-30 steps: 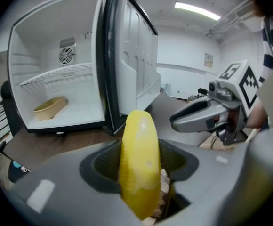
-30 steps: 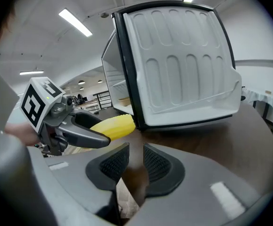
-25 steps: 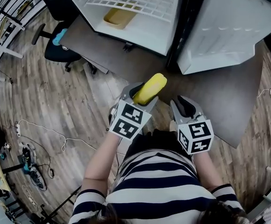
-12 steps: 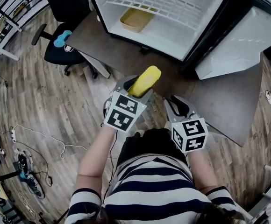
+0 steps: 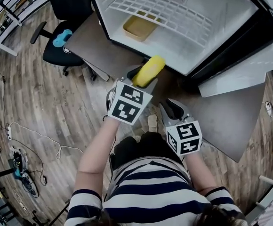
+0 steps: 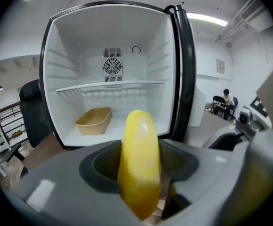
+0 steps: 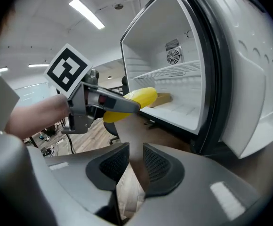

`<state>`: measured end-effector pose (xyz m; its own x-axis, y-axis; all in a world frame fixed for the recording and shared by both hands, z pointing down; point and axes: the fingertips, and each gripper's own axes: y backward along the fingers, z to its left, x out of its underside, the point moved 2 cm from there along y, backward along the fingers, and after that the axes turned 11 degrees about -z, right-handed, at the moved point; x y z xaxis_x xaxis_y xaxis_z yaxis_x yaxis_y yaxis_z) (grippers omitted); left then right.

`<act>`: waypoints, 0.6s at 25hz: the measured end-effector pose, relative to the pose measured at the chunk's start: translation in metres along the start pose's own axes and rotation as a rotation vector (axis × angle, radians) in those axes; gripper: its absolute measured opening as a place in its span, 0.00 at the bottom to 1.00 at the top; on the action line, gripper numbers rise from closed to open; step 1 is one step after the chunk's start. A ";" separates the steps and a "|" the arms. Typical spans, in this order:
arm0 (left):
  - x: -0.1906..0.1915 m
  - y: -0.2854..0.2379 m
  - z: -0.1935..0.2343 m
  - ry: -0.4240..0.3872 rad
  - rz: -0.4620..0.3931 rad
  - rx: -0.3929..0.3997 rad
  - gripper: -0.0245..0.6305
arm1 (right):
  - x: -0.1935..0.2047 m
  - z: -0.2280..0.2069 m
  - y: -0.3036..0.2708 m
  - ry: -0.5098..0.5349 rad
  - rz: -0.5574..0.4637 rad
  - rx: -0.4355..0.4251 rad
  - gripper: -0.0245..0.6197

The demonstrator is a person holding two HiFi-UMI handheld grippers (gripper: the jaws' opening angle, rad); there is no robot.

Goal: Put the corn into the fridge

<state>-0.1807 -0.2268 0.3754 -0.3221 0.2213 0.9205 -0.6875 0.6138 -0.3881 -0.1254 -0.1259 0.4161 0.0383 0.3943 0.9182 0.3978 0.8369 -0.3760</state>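
Corn (image 5: pixel 149 70) held in left gripper (image 5: pixel 143 77), fingers (image 6: pixel 103 166) closed on its lower end, upper end sticking out free. Long axis aimed up-frame and slightly right in head view, at open fridge (image 5: pixel 183 55); tip just short of the lower lip, not yet inside. Tray (image 5: pixel 139 27) on fridge floor, up-left of tip. Right gripper (image 5: pixel 171 111) at lower right, fingers apart on nothing, farther from fridge. Corn smooth, plain yellow, blunt-ended, slightly glossy; probably rigid.
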 end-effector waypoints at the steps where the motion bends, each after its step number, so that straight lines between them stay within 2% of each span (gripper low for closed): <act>1: -0.004 -0.008 0.005 0.001 -0.006 -0.008 0.04 | -0.001 -0.004 -0.004 0.001 0.002 -0.004 0.18; 15: -0.028 -0.105 0.042 -0.028 0.002 -0.014 0.04 | -0.006 -0.047 -0.035 -0.006 0.016 -0.003 0.18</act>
<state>-0.1267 -0.3288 0.3878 -0.3416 0.2017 0.9179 -0.6779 0.6237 -0.3893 -0.0963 -0.1755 0.4292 0.0388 0.4100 0.9112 0.4003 0.8292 -0.3902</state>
